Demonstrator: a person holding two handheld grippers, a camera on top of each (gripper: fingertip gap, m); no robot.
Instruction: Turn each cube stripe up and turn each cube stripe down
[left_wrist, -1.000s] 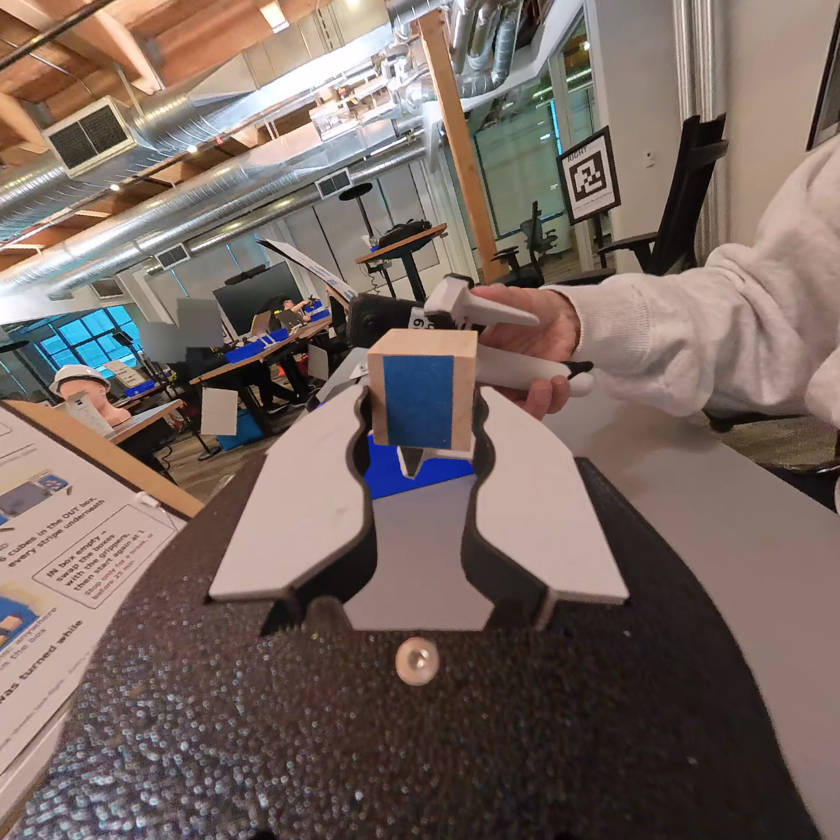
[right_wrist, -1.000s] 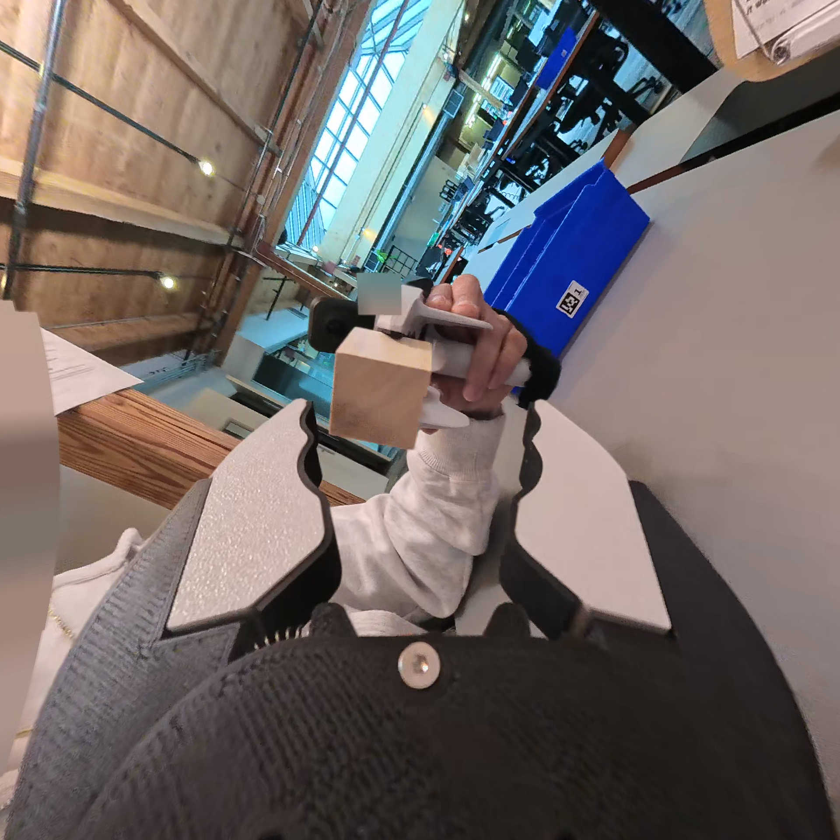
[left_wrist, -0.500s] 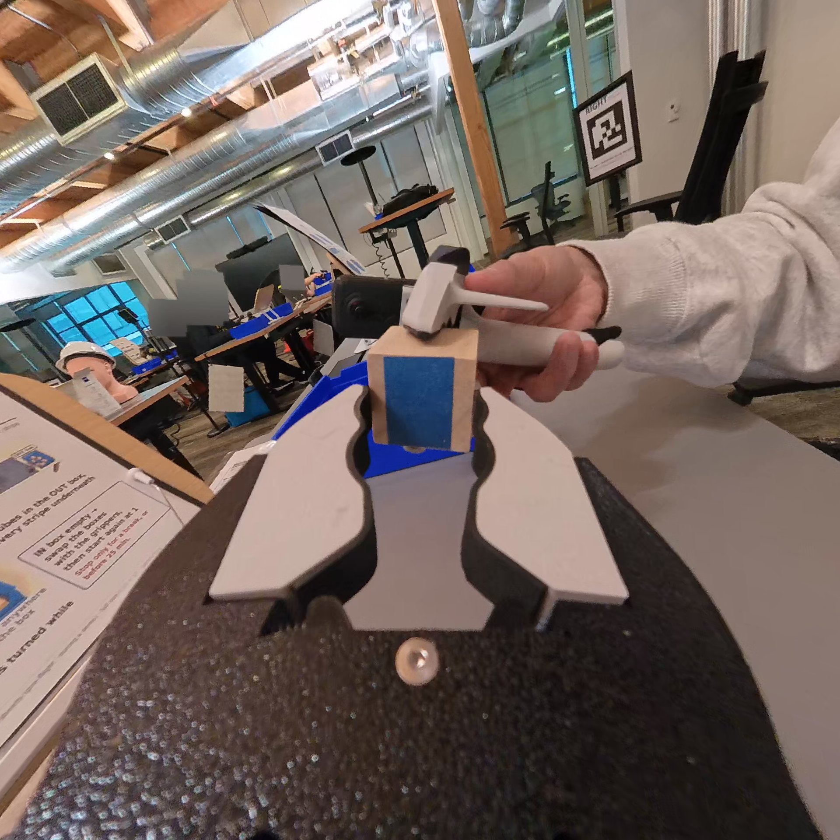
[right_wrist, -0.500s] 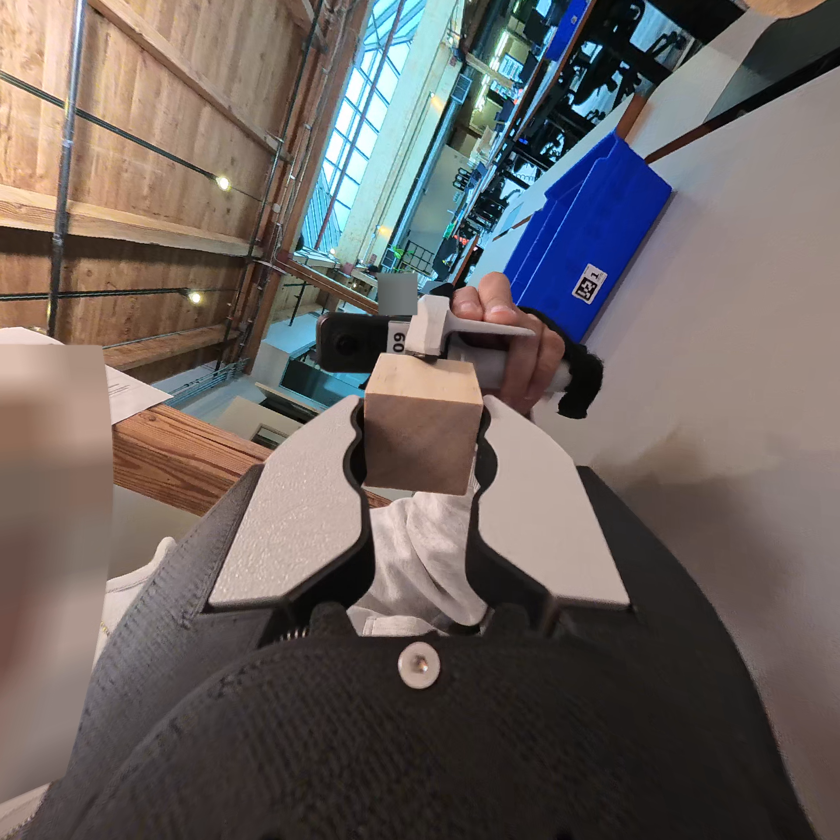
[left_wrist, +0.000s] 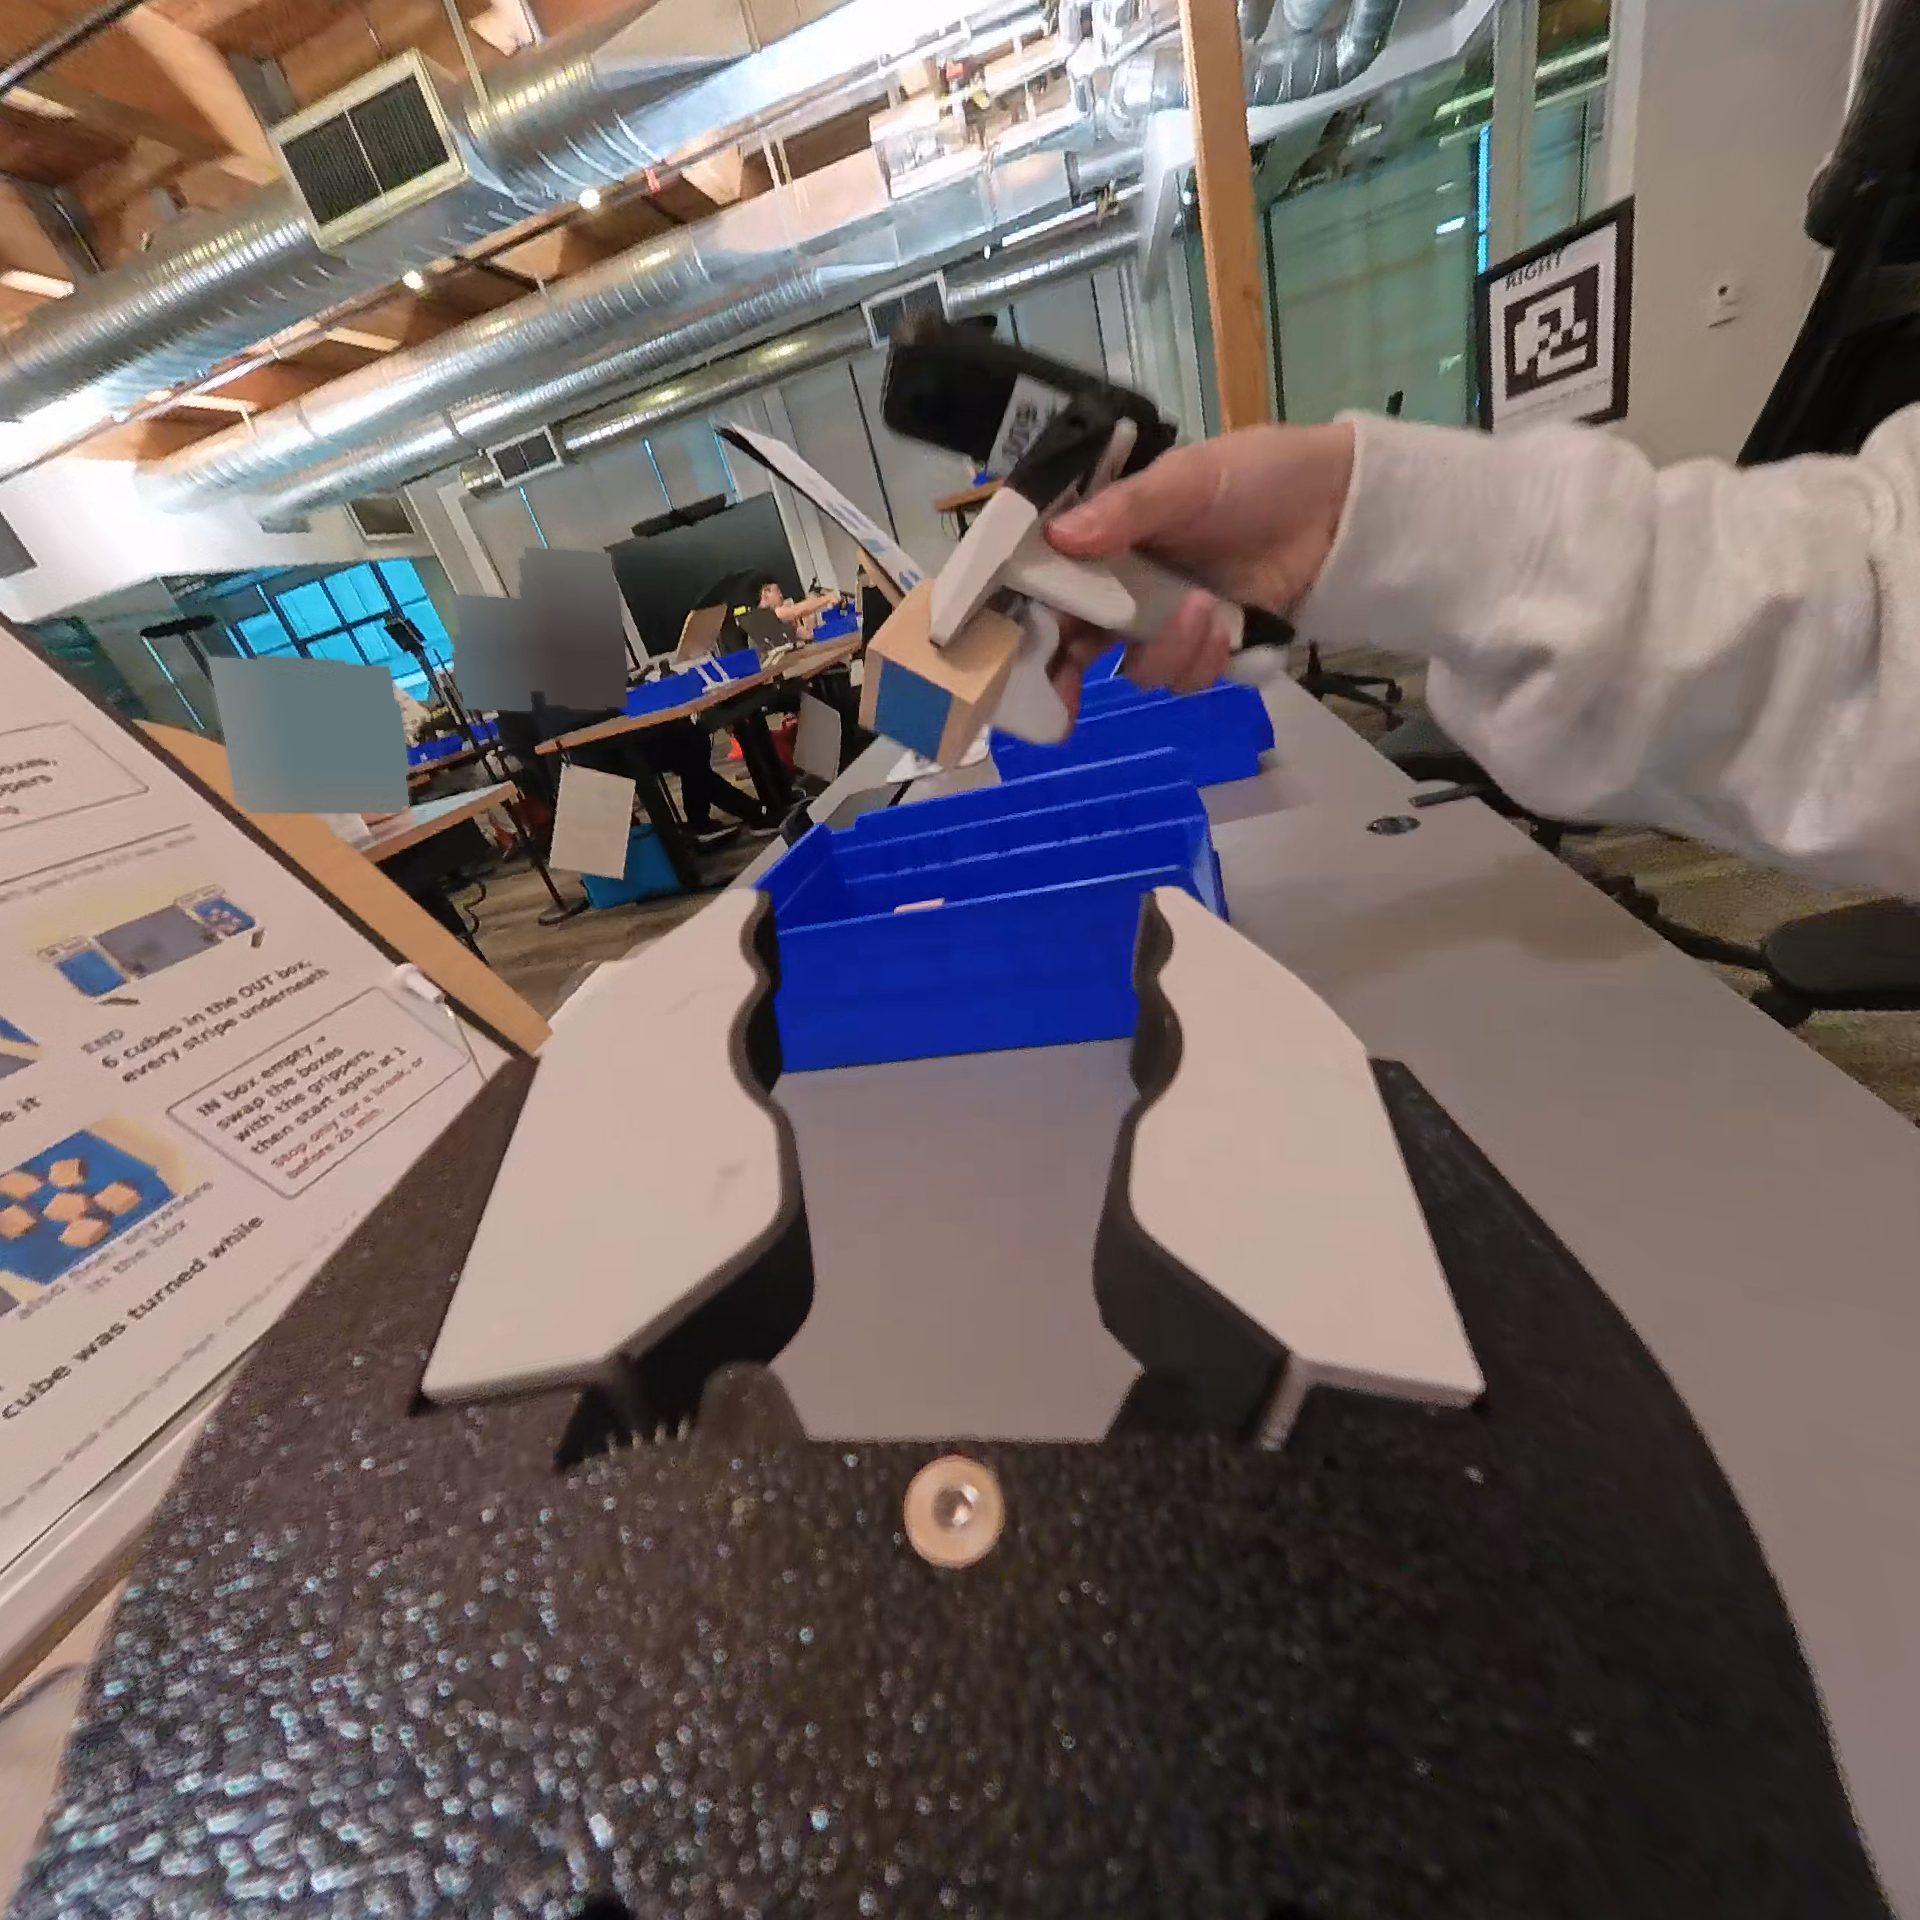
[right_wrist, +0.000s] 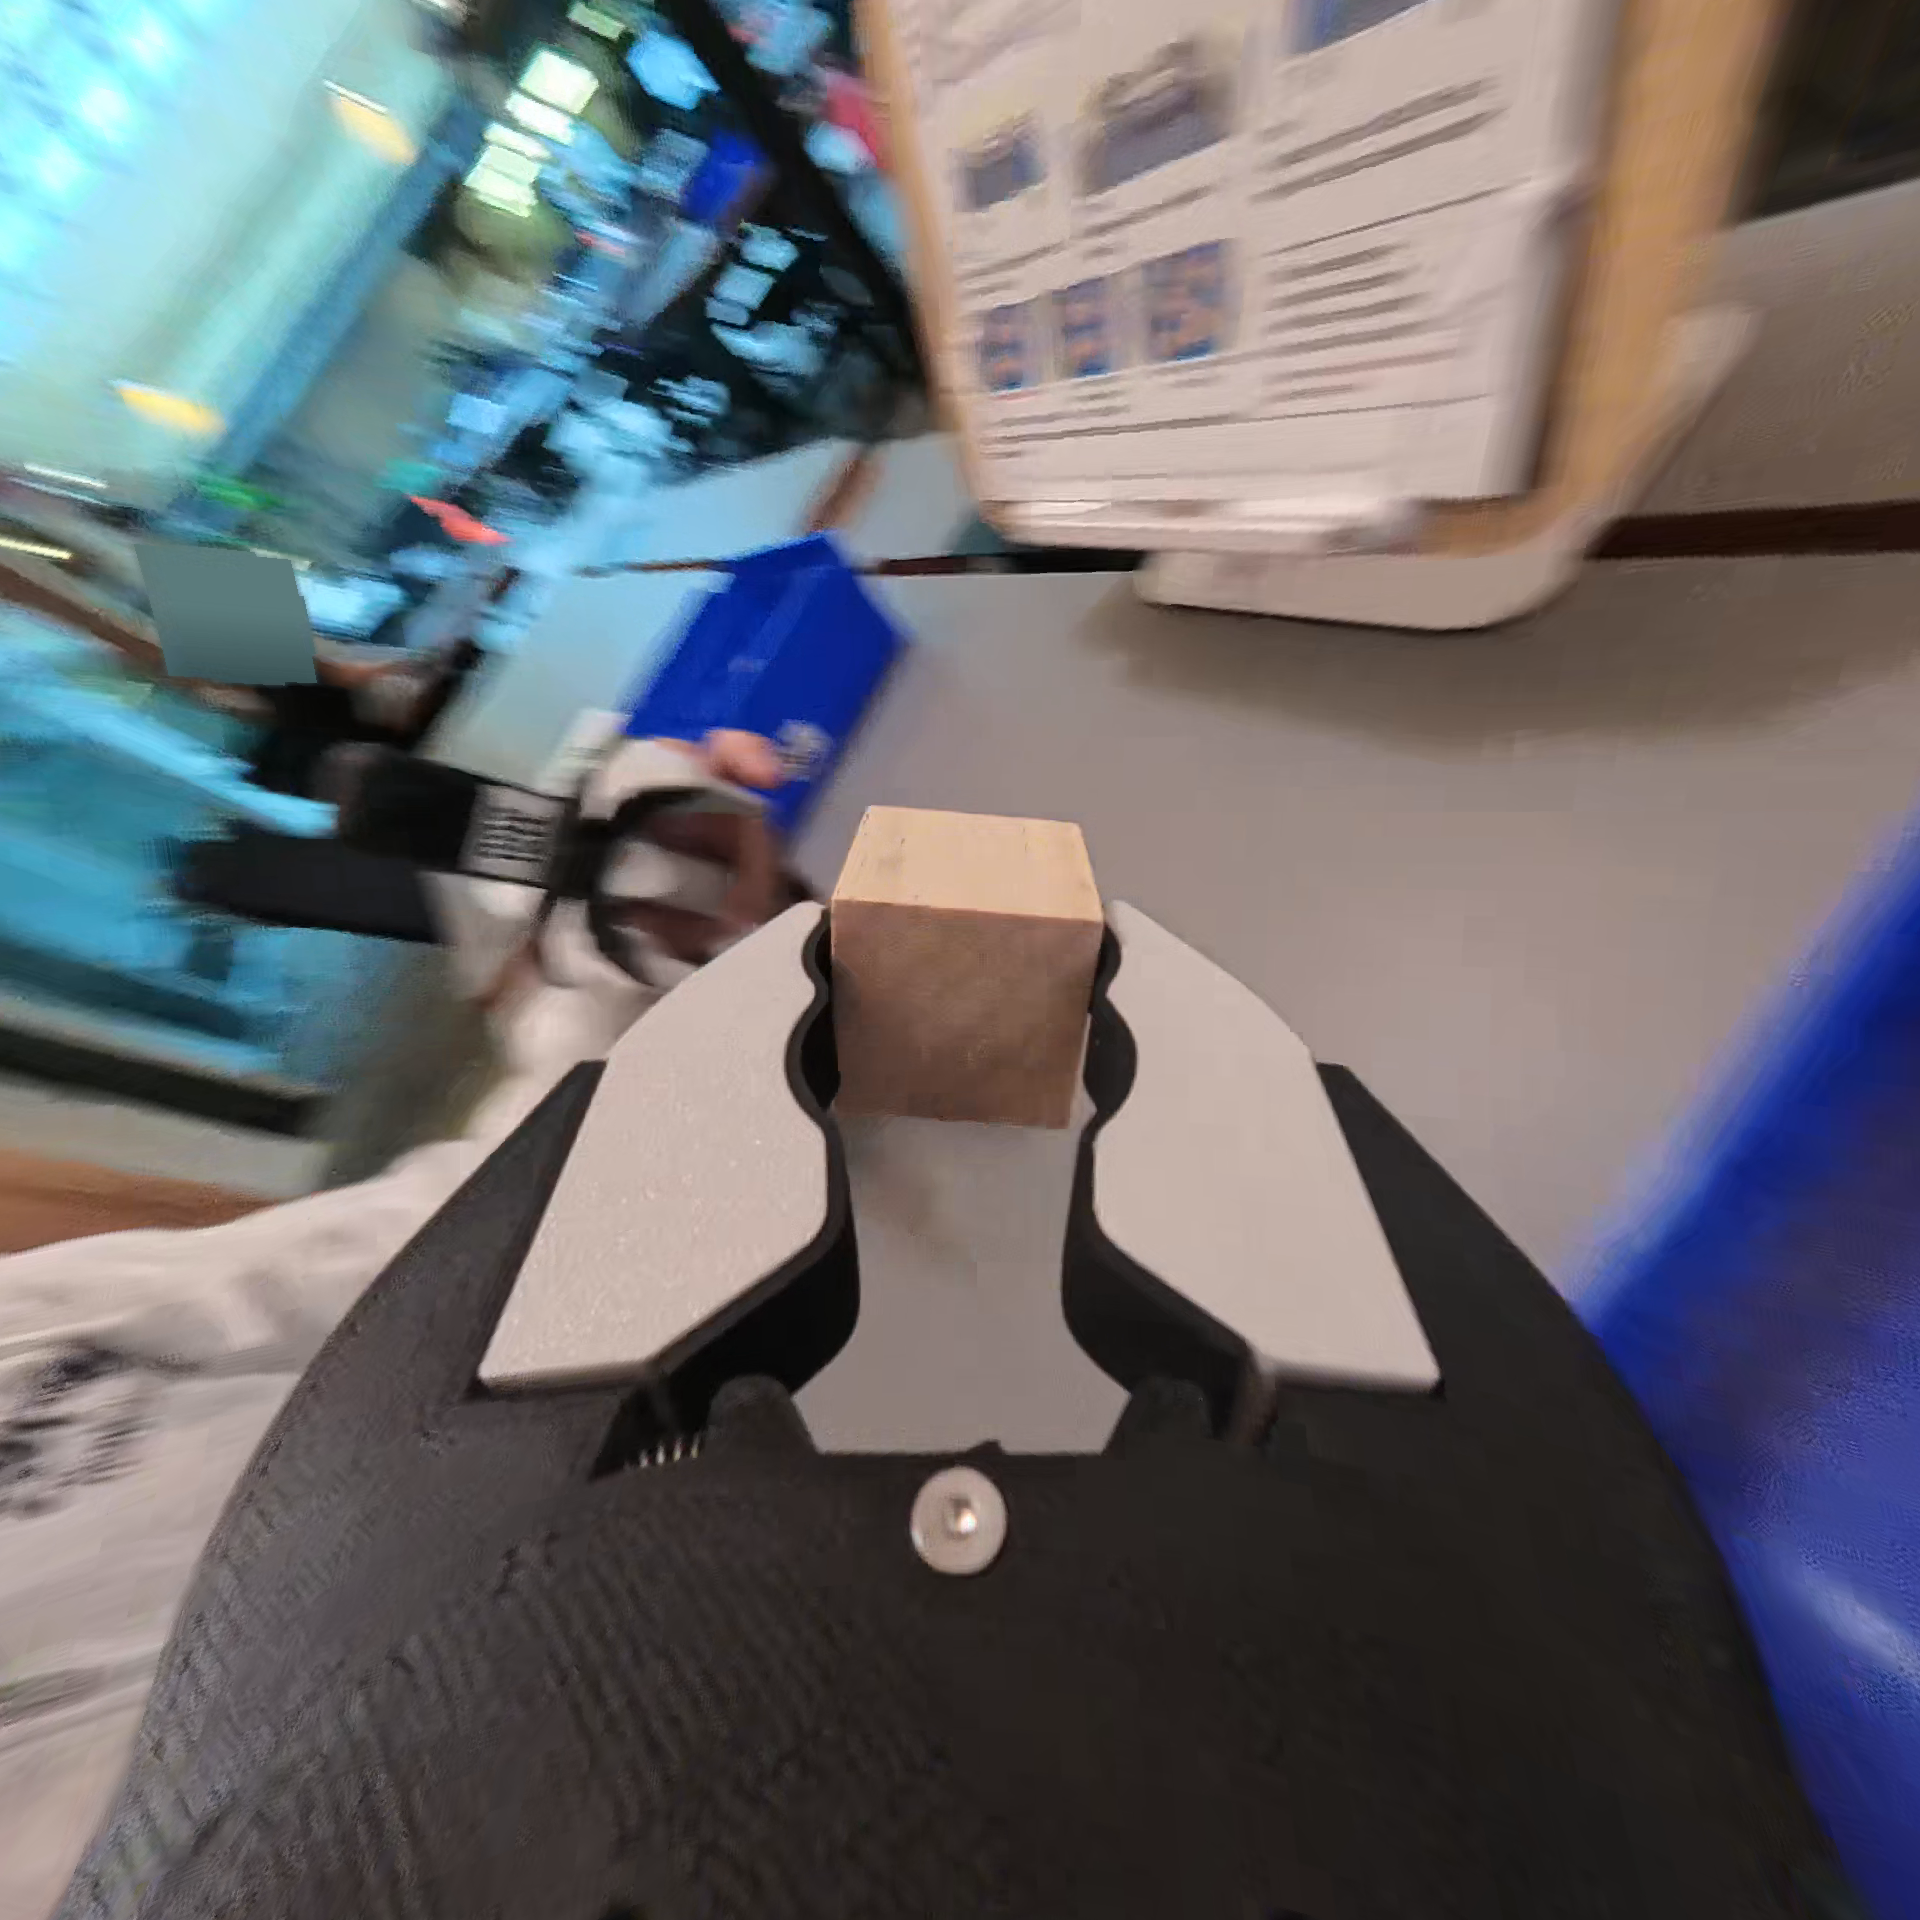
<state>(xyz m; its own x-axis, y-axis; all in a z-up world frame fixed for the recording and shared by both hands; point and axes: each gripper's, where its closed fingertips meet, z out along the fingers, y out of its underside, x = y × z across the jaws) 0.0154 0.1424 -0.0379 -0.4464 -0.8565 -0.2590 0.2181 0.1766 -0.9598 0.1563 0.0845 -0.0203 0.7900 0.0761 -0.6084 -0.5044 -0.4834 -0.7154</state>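
Observation:
My right gripper (right_wrist: 966, 930) is shut on a plain wooden cube (right_wrist: 966, 997). In the left wrist view that cube (left_wrist: 971, 681) hangs tilted in the right gripper (left_wrist: 992, 649) above the blue bins. Its blue stripe (left_wrist: 912, 715) faces toward me and slightly down. My left gripper (left_wrist: 956, 935) is open and empty, low over the grey table in front of the near blue bin (left_wrist: 987, 977). It shows blurred at the left of the right wrist view (right_wrist: 499, 831).
A second blue bin (left_wrist: 1153, 717) stands behind the near one, where a sliver of wood (left_wrist: 920, 907) shows inside. An instruction board (left_wrist: 156, 1039) stands to the left. The right wrist view shows one blue bin (right_wrist: 769, 665) ahead and another bin (right_wrist: 1766, 1403) close on the right.
The cube went from my left gripper to my right. The right gripper closed on it, the left opened and drew back, and the right swung away with the cube.

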